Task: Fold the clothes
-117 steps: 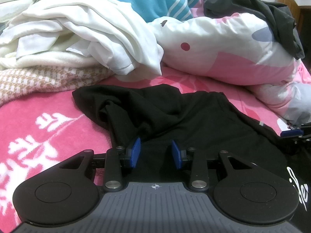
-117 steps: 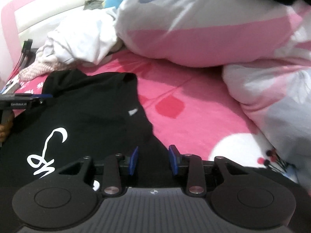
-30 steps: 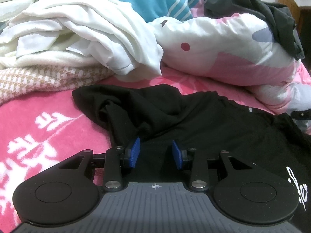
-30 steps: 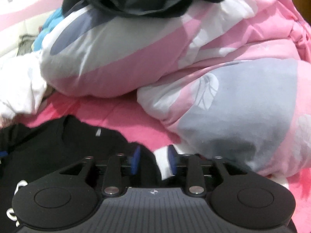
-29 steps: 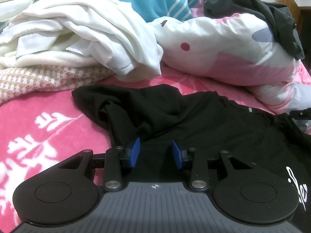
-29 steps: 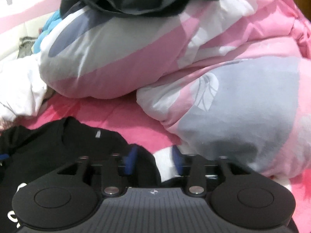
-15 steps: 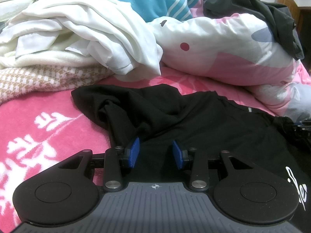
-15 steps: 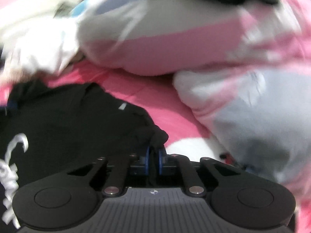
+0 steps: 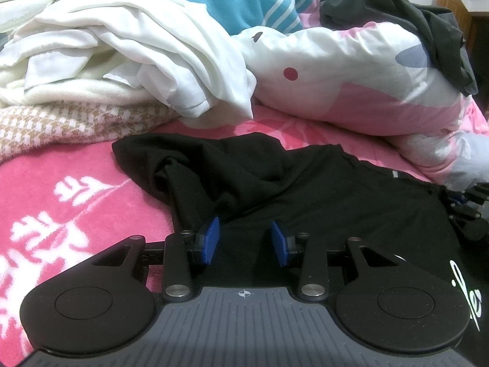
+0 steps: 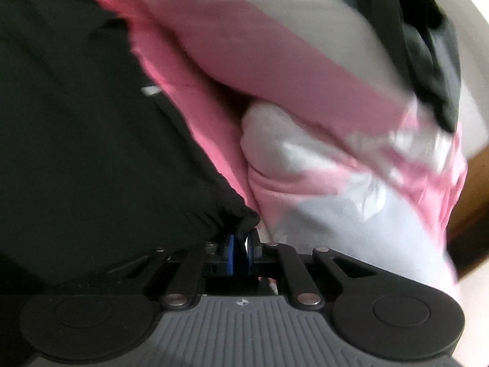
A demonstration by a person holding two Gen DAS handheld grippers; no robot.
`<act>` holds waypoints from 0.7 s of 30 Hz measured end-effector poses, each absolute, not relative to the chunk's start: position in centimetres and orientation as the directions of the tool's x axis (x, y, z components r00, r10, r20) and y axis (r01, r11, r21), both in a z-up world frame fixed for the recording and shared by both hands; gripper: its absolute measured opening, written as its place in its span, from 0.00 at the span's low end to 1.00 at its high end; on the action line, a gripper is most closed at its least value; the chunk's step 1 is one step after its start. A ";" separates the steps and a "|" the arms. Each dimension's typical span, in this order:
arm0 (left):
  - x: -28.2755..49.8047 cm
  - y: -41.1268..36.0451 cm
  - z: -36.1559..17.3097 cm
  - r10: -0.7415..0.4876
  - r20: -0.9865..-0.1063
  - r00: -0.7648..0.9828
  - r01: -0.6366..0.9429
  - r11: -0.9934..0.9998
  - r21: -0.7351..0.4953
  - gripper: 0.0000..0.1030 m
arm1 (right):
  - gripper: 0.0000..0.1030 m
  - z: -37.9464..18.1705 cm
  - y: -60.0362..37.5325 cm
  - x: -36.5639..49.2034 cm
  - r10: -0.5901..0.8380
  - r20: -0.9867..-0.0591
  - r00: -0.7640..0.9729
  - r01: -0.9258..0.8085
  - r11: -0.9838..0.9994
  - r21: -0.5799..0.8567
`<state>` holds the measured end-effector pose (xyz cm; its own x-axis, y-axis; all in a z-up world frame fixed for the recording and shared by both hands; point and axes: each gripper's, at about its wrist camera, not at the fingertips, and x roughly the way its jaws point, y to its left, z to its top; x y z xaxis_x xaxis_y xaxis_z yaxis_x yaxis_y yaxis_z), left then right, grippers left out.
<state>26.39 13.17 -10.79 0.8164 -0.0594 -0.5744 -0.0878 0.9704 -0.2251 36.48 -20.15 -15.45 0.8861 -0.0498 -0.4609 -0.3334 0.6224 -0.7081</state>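
A black shirt with white lettering lies spread on a pink bedspread. One bunched sleeve sits at its left. My left gripper stands open low over the shirt's near edge, its blue pads apart with black cloth lying below them. My right gripper is shut on a pinched corner of the black shirt, and the cloth bulges out just past the pads. The right wrist view is tilted and blurred. In the left wrist view the right gripper shows at the shirt's far right edge.
A heap of white clothes on a houndstooth blanket lies at the back left. A pink and white duvet bulks behind and to the right, with a dark grey garment draped on top.
My right gripper closed on the shirt's right corner, then rolled and sank toward the bed, gathering the cloth there. The left gripper kept still.
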 end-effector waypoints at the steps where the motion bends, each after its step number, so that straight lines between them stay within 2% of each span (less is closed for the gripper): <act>1: 26.4 13.2 -10.8 -0.060 -0.574 0.816 -0.088 0.970 -0.226 0.37 | 0.17 -14.9 -20.6 37.0 -0.043 -0.474 0.880 -0.326 0.671 -0.666; 2: 26.4 13.2 -10.8 -0.060 -0.574 0.816 -0.088 0.970 -0.226 0.37 | 0.31 -14.1 -21.4 37.5 -0.041 -0.487 0.873 -0.306 0.730 -0.611; 3: 26.4 13.1 -10.8 -0.059 -0.574 0.816 -0.088 0.970 -0.226 0.37 | 0.36 -13.3 -22.3 38.1 -0.039 -0.499 0.866 -0.283 0.785 -0.551; 7: 26.4 13.1 -10.8 -0.059 -0.574 0.816 -0.088 0.970 -0.225 0.37 | 0.36 -11.0 -25.3 39.3 0.052 -0.563 0.825 -0.282 0.901 -0.330; 11: 26.4 13.2 -10.8 -0.060 -0.575 0.816 -0.088 0.970 -0.226 0.37 | 0.37 -8.9 -27.5 38.4 0.142 -0.523 0.841 -0.262 0.951 -0.163; 14: 26.4 13.1 -10.8 -0.060 -0.575 0.816 -0.088 0.970 -0.226 0.37 | 0.37 -7.9 -28.5 37.9 0.157 -0.487 0.859 -0.239 0.965 -0.110; 18: 26.4 13.1 -10.8 -0.060 -0.574 0.816 -0.089 0.970 -0.227 0.37 | 0.36 -7.1 -28.7 37.2 0.122 -0.458 0.881 -0.192 0.975 -0.109; 21: 26.3 13.1 -10.8 -0.059 -0.574 0.816 -0.089 0.970 -0.226 0.37 | 0.32 -7.0 -28.8 36.6 0.157 -0.443 0.883 -0.208 0.976 -0.069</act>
<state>26.34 13.10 -10.77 0.8165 -0.0594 -0.5743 -0.0887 0.9700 -0.2264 36.63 -28.79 -7.03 0.8827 0.1570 -0.4430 -0.2079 0.9757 -0.0685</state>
